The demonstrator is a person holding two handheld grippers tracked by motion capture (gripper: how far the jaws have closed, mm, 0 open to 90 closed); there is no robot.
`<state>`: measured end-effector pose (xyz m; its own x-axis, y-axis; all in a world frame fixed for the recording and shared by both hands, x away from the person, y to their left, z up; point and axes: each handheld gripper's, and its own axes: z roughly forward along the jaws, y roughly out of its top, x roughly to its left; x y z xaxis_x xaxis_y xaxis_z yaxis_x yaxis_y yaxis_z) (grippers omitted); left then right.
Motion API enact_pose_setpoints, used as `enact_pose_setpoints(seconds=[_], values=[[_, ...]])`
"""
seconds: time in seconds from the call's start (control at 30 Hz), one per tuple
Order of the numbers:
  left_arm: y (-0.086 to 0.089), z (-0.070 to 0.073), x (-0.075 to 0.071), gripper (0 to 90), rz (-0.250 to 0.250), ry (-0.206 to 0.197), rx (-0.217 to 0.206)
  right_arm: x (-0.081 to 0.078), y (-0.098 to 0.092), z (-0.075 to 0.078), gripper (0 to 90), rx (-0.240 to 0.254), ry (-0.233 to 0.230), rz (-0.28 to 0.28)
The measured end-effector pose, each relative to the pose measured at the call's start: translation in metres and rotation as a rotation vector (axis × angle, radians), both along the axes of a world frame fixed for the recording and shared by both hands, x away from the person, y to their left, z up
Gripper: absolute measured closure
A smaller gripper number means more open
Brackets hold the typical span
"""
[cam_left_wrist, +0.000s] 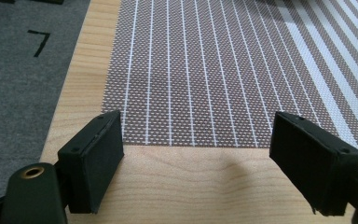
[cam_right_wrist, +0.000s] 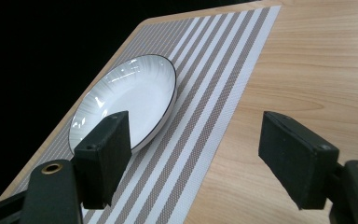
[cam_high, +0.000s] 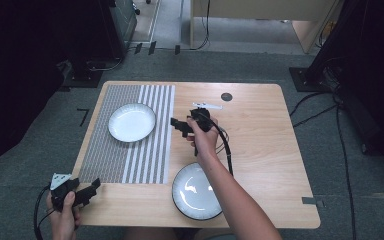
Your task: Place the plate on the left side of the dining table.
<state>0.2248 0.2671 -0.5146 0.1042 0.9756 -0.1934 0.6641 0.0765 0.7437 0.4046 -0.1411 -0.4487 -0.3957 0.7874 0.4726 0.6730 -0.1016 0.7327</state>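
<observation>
A striped woven placemat (cam_high: 130, 132) covers the left half of the wooden table (cam_high: 260, 130). On its far part rests a white plate with a dark rim (cam_high: 132, 122); the same plate (cam_right_wrist: 126, 100) shows in the right gripper view. A second white plate (cam_high: 196, 191) lies on bare wood near the front edge. My right gripper (cam_high: 179, 127) hovers over the table's middle, pointing left at the mat, jaws open and empty (cam_right_wrist: 193, 156). My left gripper (cam_high: 93, 189) sits at the front left corner, open and empty (cam_left_wrist: 196, 161), facing the placemat's near edge (cam_left_wrist: 214, 93).
A dark round disc (cam_high: 226, 96) is set in the table near its far edge. Grey carpet (cam_high: 330, 125) surrounds the table, with cables (cam_high: 347, 160) trailing on the right and dark equipment at both sides. A cable from the right gripper loops over the wood.
</observation>
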Motion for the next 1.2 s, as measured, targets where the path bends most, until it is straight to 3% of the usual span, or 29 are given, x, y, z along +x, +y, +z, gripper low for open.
enact_pose_setpoints(seconds=[0.17, 0.63, 1.2], values=[[0.001, 0.000, 0.000, 17.0, -0.001, -0.005, -0.011, -0.012, -0.011, 0.006, 24.9, 0.004, -0.015, 0.002], [-0.004, -0.001, -0.001, 17.0, -0.003, -0.004, 0.031, -0.051, -0.036, 0.011, 23.2, -0.010, -0.028, 0.017], [-0.007, -0.001, -0.002, 17.0, -0.007, -0.001, 0.067, -0.085, -0.097, 0.006, 23.4, 0.001, -0.048, -0.075]])
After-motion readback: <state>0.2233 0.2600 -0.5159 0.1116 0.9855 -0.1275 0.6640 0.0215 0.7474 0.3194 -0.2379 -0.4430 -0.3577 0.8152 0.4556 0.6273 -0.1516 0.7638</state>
